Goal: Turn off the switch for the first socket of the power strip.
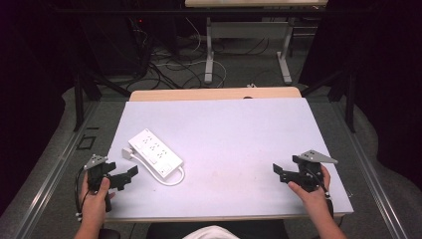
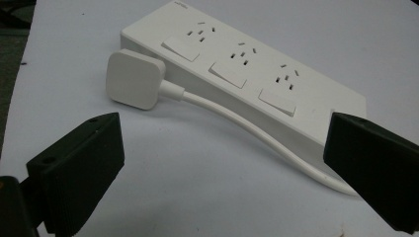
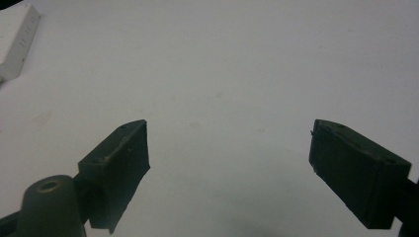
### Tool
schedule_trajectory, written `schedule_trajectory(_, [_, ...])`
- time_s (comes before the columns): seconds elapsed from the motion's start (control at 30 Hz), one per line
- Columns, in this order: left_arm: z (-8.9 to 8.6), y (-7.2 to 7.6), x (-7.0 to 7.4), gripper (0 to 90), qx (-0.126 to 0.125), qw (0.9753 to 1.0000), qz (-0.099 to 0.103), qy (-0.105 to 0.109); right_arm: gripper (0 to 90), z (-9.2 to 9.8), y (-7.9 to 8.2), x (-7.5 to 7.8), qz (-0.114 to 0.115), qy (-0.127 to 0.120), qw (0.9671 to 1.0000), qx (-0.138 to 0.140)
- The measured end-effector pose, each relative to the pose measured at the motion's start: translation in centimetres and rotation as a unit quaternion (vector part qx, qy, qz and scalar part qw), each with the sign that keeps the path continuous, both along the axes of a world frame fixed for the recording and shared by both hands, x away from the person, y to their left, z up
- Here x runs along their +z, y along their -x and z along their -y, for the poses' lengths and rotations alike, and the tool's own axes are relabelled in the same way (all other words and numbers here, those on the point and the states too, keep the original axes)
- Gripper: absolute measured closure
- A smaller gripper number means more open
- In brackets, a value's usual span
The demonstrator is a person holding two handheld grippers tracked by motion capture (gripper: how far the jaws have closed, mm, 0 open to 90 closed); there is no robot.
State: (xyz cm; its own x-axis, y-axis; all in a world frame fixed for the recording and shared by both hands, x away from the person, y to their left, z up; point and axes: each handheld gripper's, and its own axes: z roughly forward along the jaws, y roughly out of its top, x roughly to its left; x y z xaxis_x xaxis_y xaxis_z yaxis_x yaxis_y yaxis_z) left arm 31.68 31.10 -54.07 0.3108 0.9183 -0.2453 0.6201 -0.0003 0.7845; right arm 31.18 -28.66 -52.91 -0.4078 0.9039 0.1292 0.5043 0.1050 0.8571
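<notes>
The tabletop [image 1: 239, 134] is a white rectangular surface, with a strip of wood showing along its far edge. A white power strip [image 1: 155, 151] lies flat on the left half of it, set at a slant to the edges, nearer the left edge than the centre. It carries three socket groups, each with a rocker switch. Its white cord [image 1: 171, 180] loops out from the end nearer the front edge and runs back along the side of the strip. The cord ends in a white plug [image 2: 134, 79] lying on the tabletop just beside the strip's far end. The left gripper [image 1: 130, 175] is held near the front-left corner, jaws spread wide and empty, pointing at the strip from close by but not touching it. The right gripper [image 1: 278, 173] is held near the front-right corner, well apart from the strip, jaws likewise spread wide over bare tabletop.
</notes>
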Motion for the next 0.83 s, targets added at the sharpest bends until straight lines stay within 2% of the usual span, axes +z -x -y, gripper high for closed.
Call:
schedule_trajectory(0.1, [0.12, -0.08, -0.13, 2.1, 0.0, 1.0, 0.002, -0.007, 14.7, 0.06, -0.03, -0.04, 0.001, 0.003, 1.0, 0.0])
schedule_trajectory(0.27, [0.31, -0.2, -0.37, 2.1, 0.001, 1.0, -0.004, 0.001, 14.6, -0.05, -0.1, -0.17, 0.0, 0.004, 1.0, -0.003])
schedule_trajectory(0.33, [0.35, -0.23, -0.39, 2.1, -0.003, 0.9999, -0.01, -0.001, 14.6, -0.07, -0.09, -0.16, -0.001, 0.004, 1.0, 0.0])
schedule_trajectory(0.6, [0.42, -0.36, -0.53, 2.2, 0.0, 1.0, -0.009, 0.001, 14.6, 0.1, -0.14, -0.21, -0.002, 0.006, 1.0, 0.003])
schedule_trajectory(0.67, [0.34, -0.36, -0.47, 2.3, -0.002, 0.9999, -0.014, -0.001, 14.7, 0.07, -0.16, -0.24, -0.004, 0.003, 1.0, 0.0])
schedule_trajectory(0.83, [0.37, -0.34, -0.49, 2.4, 0.0, 0.9999, -0.009, 0.009, 14.6, 0.12, -0.16, -0.26, -0.003, 0.006, 1.0, 0.001])
